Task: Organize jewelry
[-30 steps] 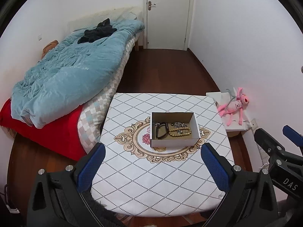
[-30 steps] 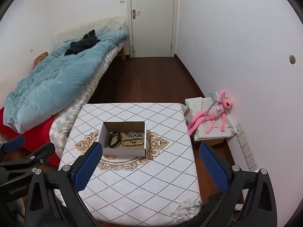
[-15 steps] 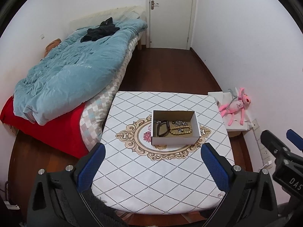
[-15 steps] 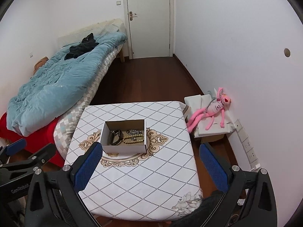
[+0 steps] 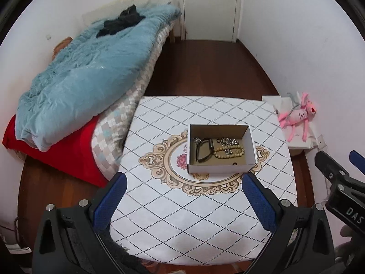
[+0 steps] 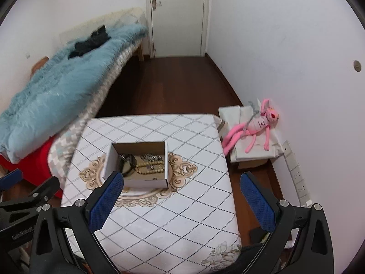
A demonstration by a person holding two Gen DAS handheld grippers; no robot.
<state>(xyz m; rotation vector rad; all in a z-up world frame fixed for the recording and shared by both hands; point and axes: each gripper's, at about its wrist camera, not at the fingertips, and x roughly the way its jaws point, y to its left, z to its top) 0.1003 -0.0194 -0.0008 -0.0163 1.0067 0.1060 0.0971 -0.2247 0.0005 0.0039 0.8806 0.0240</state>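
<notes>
From the left wrist, we have drawn nearer: the cardboard box [image 5: 220, 148] on the quilted tabletop [image 5: 182, 217] looms larger, our left gripper [image 5: 182, 201] spread wide and empty. Inside lie a beaded bracelet [image 5: 229, 152] and dark band [image 5: 204, 150]. From the right wrist, our right gripper [image 6: 182, 198] gapes wide too, approaching.
</notes>
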